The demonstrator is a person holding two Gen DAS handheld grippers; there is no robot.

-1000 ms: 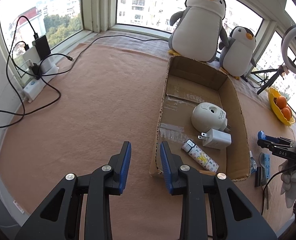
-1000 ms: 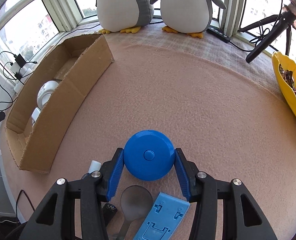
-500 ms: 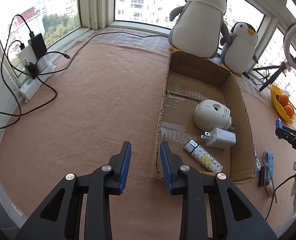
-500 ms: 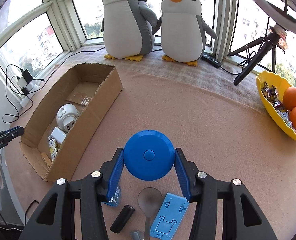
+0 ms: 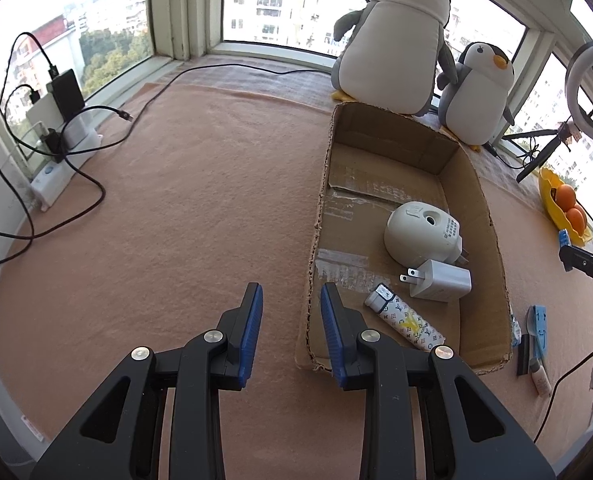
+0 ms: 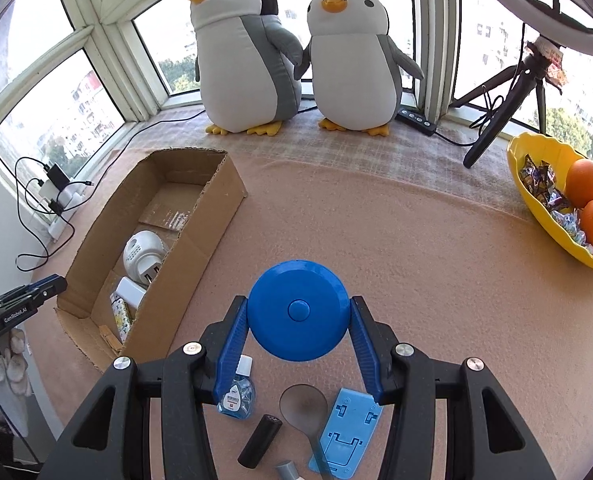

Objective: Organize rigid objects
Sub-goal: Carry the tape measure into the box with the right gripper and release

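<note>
Two views, blue disc [image 6: 298, 314] (right only), lighter [image 5: 402, 322] clear left.

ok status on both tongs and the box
Right tongs shut on blue disc, held above the mat. Left tongs open, empty, beside the box. Box holds three items, far end free; nothing blocking.

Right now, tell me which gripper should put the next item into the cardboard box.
Right. The right gripper already grips the blue round case beside the cardboard box; the left gripper holds nothing.
</note>
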